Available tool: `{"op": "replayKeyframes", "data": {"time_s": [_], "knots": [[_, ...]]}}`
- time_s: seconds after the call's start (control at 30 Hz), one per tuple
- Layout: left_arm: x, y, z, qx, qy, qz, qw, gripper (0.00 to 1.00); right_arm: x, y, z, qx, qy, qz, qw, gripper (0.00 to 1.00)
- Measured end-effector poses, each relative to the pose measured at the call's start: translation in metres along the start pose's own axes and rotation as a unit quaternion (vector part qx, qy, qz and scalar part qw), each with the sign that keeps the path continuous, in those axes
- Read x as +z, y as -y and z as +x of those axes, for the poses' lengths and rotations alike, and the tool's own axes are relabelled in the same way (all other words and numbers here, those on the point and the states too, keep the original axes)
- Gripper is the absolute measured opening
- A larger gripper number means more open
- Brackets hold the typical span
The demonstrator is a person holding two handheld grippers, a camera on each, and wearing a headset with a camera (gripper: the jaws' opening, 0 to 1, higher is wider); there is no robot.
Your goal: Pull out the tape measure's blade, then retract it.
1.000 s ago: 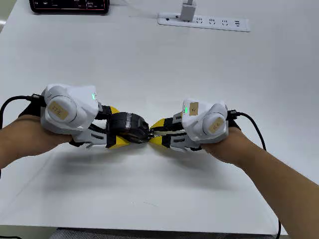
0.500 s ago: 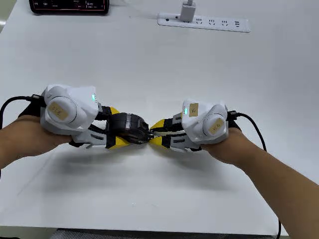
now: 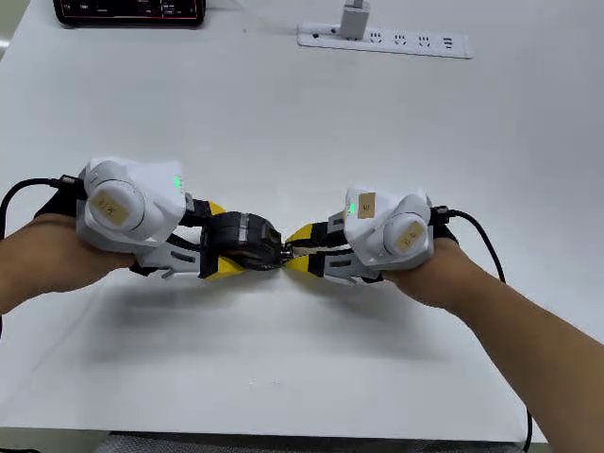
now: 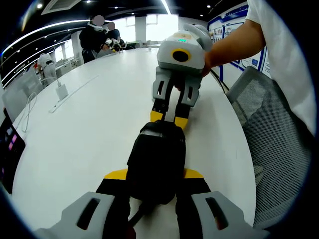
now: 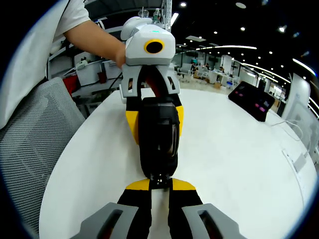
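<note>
In the head view, my left gripper (image 3: 219, 242) is clamped across the black tape measure (image 3: 241, 241), near the front edge of the white table (image 3: 283, 123). I cannot tell whether the case rests on the table or hangs just over it. My right gripper (image 3: 300, 250) meets it nose to nose, jaws drawn nearly together at the case mouth.

In the left gripper view, the case sits deep between my yellow pads (image 4: 117, 174), centred, with both flanks touching. It looks compact, rigid and fairly dense, with a rubbery skin, so I judge this flank hold will neither slip nor crush.

In the right gripper view, my jaws are pinched on the small end hook (image 5: 159, 179), with the case directly ahead and right against the tips. I expect the blade to be thin, springy steel: stiff on a straight pull, prone to kink sideways, quick to snap back. The hook is the only sensible hold, and a small one.
</note>
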State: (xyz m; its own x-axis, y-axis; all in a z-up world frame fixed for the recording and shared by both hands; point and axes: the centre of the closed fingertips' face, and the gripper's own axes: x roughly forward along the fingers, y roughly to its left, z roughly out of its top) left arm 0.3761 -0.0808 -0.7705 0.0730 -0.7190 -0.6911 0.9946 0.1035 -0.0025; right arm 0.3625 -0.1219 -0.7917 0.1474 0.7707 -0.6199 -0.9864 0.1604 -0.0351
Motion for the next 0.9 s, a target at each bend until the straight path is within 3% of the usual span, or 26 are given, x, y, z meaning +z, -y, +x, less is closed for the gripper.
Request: {"op": "replayKeyframes", "data": {"time_s": [0.9], "knots": [[0.0,0.001,0.0,-0.004,-0.002,-0.003,1.0,0.3,-0.012,0.002,-0.022,-0.004,-0.009,0.002,0.9999,0.07]]}}
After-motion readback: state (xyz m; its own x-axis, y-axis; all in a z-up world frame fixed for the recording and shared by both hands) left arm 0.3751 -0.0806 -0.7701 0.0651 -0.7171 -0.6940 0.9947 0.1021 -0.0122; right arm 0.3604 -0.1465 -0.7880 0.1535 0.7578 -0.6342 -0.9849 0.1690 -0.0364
